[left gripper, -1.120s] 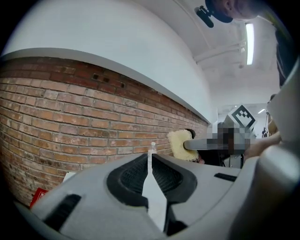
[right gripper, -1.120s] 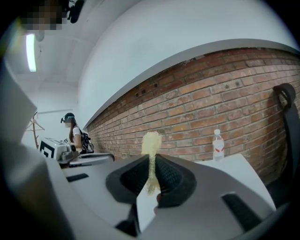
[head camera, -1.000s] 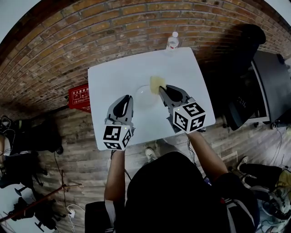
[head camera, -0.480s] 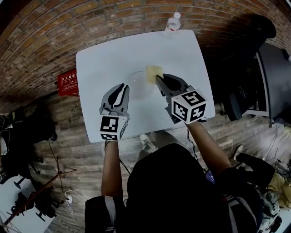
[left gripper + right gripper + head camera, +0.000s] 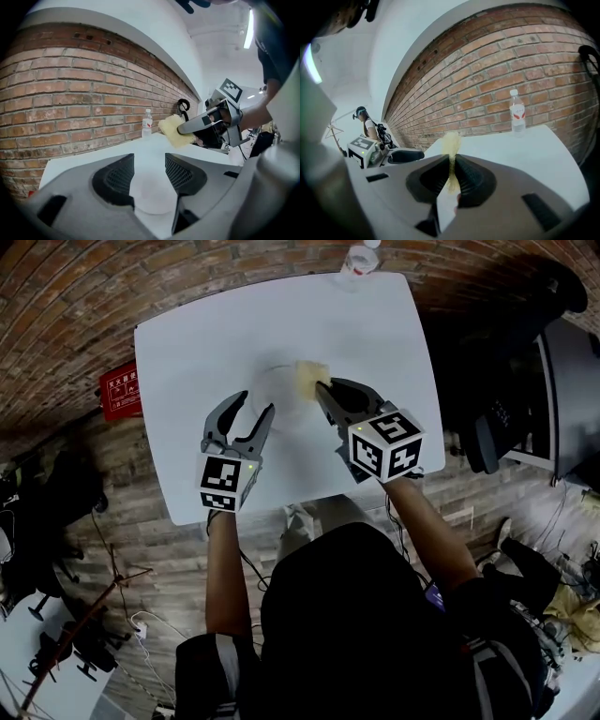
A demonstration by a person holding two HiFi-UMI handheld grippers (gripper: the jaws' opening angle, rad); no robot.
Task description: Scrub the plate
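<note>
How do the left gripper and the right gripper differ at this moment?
The left gripper is opening its jaws, pressing nothing; the right gripper is shut on the yellow sponge. The left gripper is left of the plate; the right gripper is right of it. Both are above the white table.

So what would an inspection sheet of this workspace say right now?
Surface: white table.
Job's things: plate flat mid-table; yellow sponge at its right rim, contact unclear.
Clutter: water bottle upright at the far edge.
Grippers: left gripper jaws opening, nothing gripped, plate just ahead; right gripper shut on the sponge.
Cables: thin lead on the floor, left.
Surroundings: brick wall, wooden floor, red box, black chair.
</note>
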